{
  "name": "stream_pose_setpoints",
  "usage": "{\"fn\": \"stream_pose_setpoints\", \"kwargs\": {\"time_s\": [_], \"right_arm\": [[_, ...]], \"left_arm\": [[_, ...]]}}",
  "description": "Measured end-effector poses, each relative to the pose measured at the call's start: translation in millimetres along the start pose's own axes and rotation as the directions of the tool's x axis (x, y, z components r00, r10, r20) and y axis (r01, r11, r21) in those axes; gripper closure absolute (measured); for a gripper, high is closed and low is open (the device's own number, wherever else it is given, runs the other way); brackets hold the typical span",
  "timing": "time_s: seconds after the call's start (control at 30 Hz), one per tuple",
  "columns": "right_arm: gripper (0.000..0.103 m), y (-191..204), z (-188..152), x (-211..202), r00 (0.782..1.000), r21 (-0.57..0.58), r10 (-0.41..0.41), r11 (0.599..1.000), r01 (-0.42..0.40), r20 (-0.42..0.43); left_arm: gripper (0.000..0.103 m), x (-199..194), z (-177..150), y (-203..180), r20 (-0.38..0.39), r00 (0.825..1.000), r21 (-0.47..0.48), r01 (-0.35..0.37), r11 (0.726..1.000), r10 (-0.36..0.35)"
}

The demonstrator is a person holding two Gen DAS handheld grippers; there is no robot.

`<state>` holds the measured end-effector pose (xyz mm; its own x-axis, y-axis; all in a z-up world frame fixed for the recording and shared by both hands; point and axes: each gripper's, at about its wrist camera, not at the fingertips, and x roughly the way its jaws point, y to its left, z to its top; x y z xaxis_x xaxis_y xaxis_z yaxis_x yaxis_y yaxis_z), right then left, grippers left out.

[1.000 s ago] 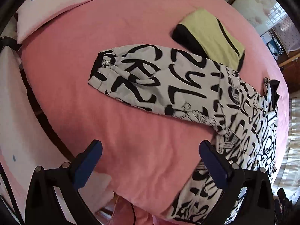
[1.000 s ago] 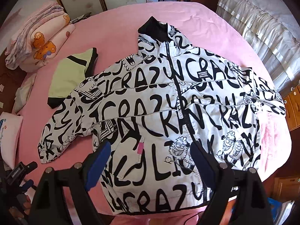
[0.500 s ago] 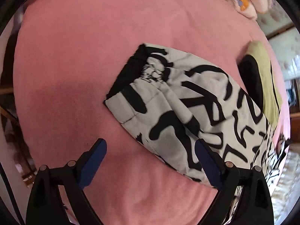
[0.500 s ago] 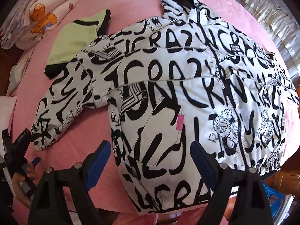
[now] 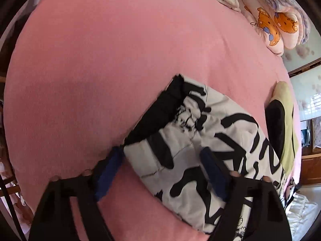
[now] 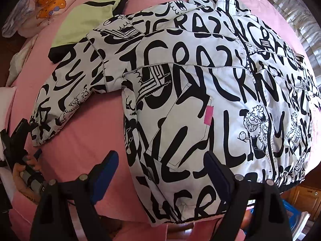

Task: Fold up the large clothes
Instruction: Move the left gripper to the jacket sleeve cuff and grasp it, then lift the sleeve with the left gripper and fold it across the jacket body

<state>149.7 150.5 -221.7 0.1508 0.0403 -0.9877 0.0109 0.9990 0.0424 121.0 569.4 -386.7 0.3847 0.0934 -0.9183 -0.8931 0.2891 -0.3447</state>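
The black-and-white lettered jacket is lying front-up and zipped across the pink bed cover, collar away from the person and hem nearest. Its one sleeve is running out toward the left hand, its long axis slanting from the shoulder down to the black cuff.

The left gripper is pointing steeply down over that sleeve end. Its jaws are closing, and the corner of the sleeve just behind the cuff is lying between the blue pads; they are straddling the cloth across the sleeve's width rather than along it (whether the pads are already pressing the cloth cannot be told from the blurred left wrist view).

The right gripper is hanging above the hem near the jacket's lower corner on the sleeve side, fingers wide apart and holding nothing, with the hem edge lying between and just below them.

The left hand is the nearer one to the cuff, so the sleeve fold likely falls to it, carried inward along the sleeve's axis toward the chest. A folded green garment is lying just beside the shoulder, partly under it.
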Motion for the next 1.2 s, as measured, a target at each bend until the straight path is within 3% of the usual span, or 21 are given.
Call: {"fn": "stream_pose_setpoints", "kwargs": {"time_s": [0.03, 0.1, 0.2, 0.27, 0.37, 0.5, 0.63, 0.73, 0.83, 0.97, 1.13, 1.2], "right_arm": [[0.016, -1, 2, 1, 1.0, 0.01, -0.005, 1.0, 0.005, 0.003], [0.016, -3, 6, 4, 1.0, 0.027, -0.01, 1.0, 0.01, 0.01], [0.016, -4, 12, 7, 0.999, 0.041, -0.015, 0.999, 0.014, 0.031], [0.016, -4, 15, 7, 0.999, 0.043, -0.011, 0.999, 0.009, 0.045], [0.016, -5, 16, 8, 0.998, 0.043, -0.002, 0.999, -0.001, 0.055], [0.016, -11, 14, 8, 0.998, 0.075, 0.028, 0.997, -0.032, 0.058], [0.016, -22, 9, 6, 0.997, 0.12, 0.062, 0.99, -0.068, 0.055], [0.016, -32, 5, 3, 0.994, 0.136, 0.087, 0.986, -0.095, 0.063], [0.016, -46, 1, 0, 0.991, 0.157, 0.109, 0.98, -0.12, 0.072], [0.016, -68, -2, -4, 0.989, 0.143, 0.122, 0.981, -0.133, 0.088], [0.016, -109, -1, -14, 0.983, 0.129, 0.144, 0.979, -0.159, 0.116], [0.016, -128, 0, -19, 0.979, 0.125, 0.161, 0.976, -0.177, 0.128]], "left_arm": [[0.044, 2, 2, -2, -0.001, 1.0, -0.006, -0.013, 1.0, 0.013], [0.047, 6, 10, -8, -0.034, 0.999, -0.037, -0.013, 0.999, 0.012], [0.062, 4, 21, -6, -0.116, 0.992, -0.103, 0.032, 0.994, -0.044], [0.081, 0, 27, -3, -0.155, 0.983, -0.145, 0.071, 0.987, -0.094], [0.087, -6, 35, -12, -0.149, 0.973, -0.193, 0.144, 0.971, -0.174], [0.087, -36, 34, -36, -0.084, 0.976, -0.099, 0.191, 0.977, -0.2], [0.088, -72, 24, -68, -0.016, 0.957, 0.014, 0.289, 0.957, -0.289], [0.088, -103, 9, -100, 0.03, 0.932, 0.127, 0.355, 0.926, -0.361], [0.088, -131, -7, -138, 0.061, 0.914, 0.238, 0.377, 0.895, -0.401], [0.088, -166, -36, -190, 0.05, 0.869, 0.329, 0.451, 0.83, -0.492], [0.088, -201, -91, -255, 0.028, 0.822, 0.418, 0.507, 0.754, -0.569], [0.088, -218, -127, -276, 0.019, 0.808, 0.472, 0.512, 0.718, -0.589]]}}
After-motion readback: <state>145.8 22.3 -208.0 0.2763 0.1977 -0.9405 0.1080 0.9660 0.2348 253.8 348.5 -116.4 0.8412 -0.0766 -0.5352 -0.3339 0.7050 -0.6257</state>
